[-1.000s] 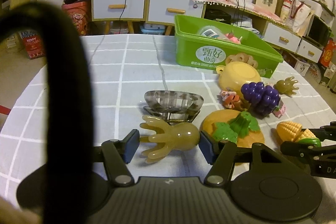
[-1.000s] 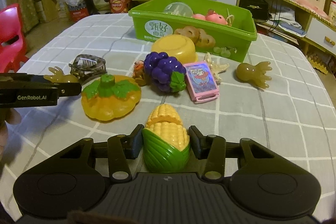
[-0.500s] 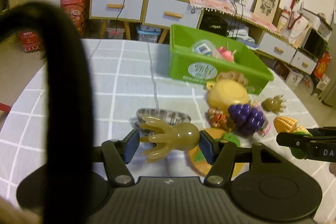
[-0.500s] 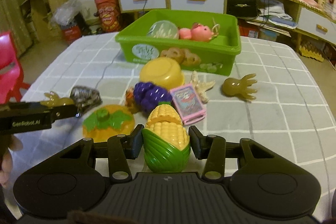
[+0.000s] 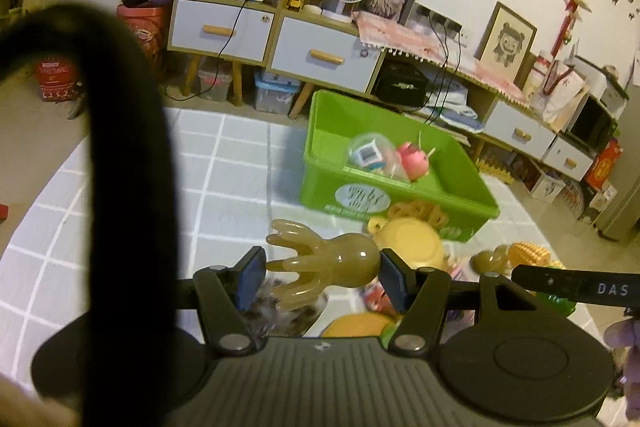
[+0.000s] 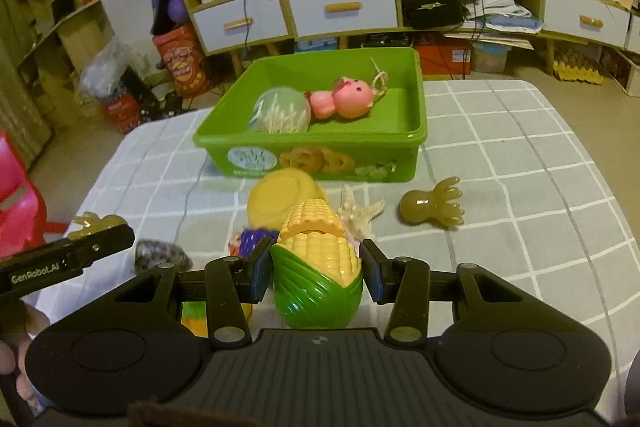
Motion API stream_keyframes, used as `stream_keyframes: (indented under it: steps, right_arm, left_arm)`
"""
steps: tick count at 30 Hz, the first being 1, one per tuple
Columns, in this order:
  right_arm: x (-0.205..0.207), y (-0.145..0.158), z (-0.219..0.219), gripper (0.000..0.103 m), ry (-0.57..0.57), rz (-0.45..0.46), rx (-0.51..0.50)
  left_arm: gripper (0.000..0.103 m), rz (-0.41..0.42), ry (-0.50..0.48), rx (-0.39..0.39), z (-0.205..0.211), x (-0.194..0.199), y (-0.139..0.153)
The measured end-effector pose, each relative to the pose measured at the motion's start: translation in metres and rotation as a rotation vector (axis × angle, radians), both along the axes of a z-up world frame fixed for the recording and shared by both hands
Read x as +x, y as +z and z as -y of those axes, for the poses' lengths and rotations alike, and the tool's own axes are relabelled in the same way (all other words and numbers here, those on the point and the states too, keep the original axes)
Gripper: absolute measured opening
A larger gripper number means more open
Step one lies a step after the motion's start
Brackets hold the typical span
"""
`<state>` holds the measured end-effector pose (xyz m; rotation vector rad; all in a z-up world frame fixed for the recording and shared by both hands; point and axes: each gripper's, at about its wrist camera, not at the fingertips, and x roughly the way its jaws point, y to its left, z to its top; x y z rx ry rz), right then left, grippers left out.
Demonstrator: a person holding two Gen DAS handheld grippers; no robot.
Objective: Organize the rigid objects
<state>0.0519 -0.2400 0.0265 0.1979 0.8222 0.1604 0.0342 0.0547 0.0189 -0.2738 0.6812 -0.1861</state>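
My left gripper (image 5: 322, 273) is shut on a tan toy octopus (image 5: 324, 261) and holds it above the table. My right gripper (image 6: 316, 271) is shut on a toy corn cob (image 6: 316, 259), also lifted. The green bin (image 6: 320, 151) stands ahead at the table's far side and holds a pink pig (image 6: 344, 99) and a clear ball (image 6: 280, 111). It also shows in the left wrist view (image 5: 384, 195). The left gripper shows at the left of the right wrist view (image 6: 96, 241).
On the checked cloth (image 6: 520, 187) lie a second tan octopus (image 6: 434, 207), a yellow bowl (image 6: 280, 197), a starfish (image 6: 360, 213), purple grapes (image 6: 256, 239), a hair claw (image 6: 160, 255) and an orange pumpkin (image 5: 352, 325). A black cable (image 5: 128, 187) hangs at the left. Shelves stand behind.
Both grippers have risen with their toys and moved towards the green bin; the table items now sit lower in both views.
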Motion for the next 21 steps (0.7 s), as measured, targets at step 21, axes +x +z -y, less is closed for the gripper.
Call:
stream_keyframes:
  steps: [21]
  right_arm:
    - [0.078,0.01,0.058,0.051,-0.213,0.09,0.234]
  left_arm:
    - [0.033,0.031,-0.088,0.019,0.079,0.109,0.01]
